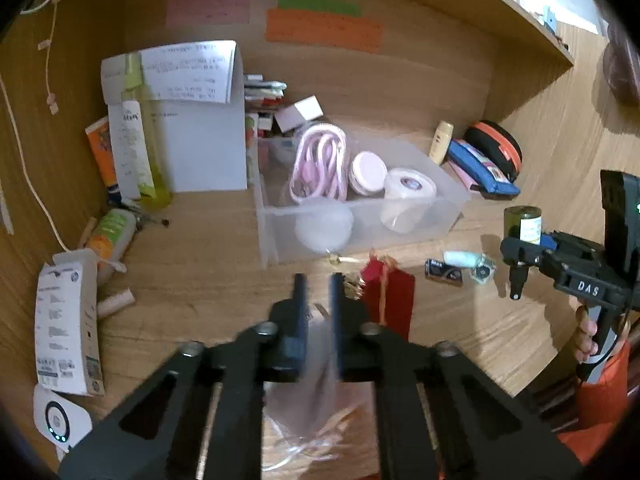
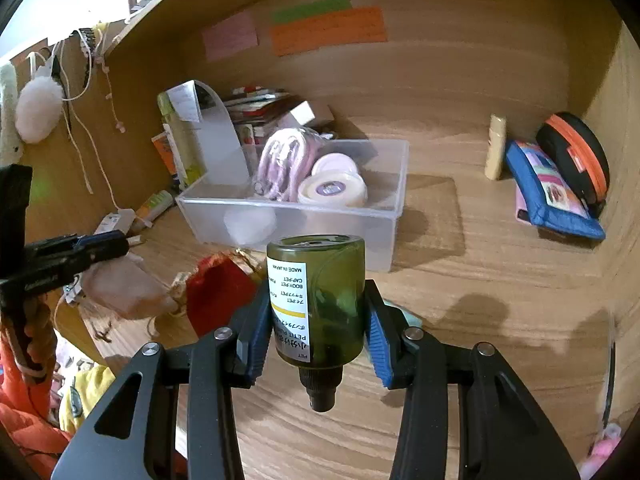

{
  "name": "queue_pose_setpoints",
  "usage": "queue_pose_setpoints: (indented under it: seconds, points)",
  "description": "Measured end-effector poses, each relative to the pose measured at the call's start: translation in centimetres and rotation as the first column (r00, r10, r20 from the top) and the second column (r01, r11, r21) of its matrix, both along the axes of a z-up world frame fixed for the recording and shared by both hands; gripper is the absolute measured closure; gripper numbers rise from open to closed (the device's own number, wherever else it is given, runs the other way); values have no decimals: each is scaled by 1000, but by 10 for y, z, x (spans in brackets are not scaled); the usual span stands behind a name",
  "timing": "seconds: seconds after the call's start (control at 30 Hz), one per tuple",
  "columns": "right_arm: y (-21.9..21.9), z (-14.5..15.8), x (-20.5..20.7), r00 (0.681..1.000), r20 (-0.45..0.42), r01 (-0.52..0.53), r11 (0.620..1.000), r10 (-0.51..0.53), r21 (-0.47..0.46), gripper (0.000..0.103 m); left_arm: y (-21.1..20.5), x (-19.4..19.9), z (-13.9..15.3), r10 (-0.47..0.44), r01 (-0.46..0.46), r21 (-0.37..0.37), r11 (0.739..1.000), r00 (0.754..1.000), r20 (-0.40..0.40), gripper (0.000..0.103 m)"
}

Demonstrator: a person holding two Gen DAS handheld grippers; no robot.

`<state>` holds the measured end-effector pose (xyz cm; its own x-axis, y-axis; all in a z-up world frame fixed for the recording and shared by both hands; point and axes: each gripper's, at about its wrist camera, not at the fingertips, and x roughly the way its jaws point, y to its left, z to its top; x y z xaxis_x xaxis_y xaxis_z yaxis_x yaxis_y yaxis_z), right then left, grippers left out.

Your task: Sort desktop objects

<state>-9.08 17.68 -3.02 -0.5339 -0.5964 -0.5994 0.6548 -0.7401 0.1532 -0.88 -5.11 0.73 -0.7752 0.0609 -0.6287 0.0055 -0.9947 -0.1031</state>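
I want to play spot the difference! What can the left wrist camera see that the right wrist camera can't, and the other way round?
Only the left wrist view shows the white round device with small lights and the tall white carton.

Only the right wrist view shows the fluffy white ball hanging on the wall.

Both show the clear plastic bin, the red pouch, and the green bottle gripped in the right gripper.
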Motion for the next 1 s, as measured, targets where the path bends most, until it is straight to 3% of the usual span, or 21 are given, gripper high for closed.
queue_pose_setpoints:
  seconds: [0.2, 0.3, 0.37, 0.43, 0.57, 0.63, 0.73, 0.9, 1.0]
  points:
    - [-12, 0, -2, 1000, 6, -30, 1000, 30, 1, 64, -3, -3, 3, -18, 18, -13, 1000, 1000, 19, 95]
    - [-16, -3, -2, 999, 19, -44, 999, 44, 3, 64, -9, 7, -1, -17, 18, -16, 1000, 999, 46, 78]
    - [-18, -5, -3, 998, 24, -53, 999, 53, 5, 64, -13, 15, -7, -6, 7, -11, 1000, 998, 70, 44]
    - [-20, -6, -3, 998, 29, -58, 998, 58, 4, 64, -15, 25, -14, 1, 0, -18, 1000, 997, 78, 30]
    - [-24, -4, -8, 998, 35, -59, 998, 59, -7, 64, -12, 31, -38, -24, 26, -11, 1000, 986, 162, 20]
    - [-25, -2, -10, 998, 32, -59, 998, 60, -12, 64, -10, 32, -50, 6, 3, -48, 999, 983, 182, 13]
    - [-30, 4, -13, 998, 24, -58, 998, 58, -16, 64, -9, 32, -62, 29, -14, -71, 997, 977, 211, 10]
    - [-42, 11, -16, 997, 11, -77, 997, 77, -20, 64, -21, 23, -82, 44, -41, -18, 999, 961, 273, 10]
    - [-51, 12, -13, 995, 0, -97, 995, 97, -10, 64, -27, 20, -82, 68, -67, -13, 998, 969, 237, 15]
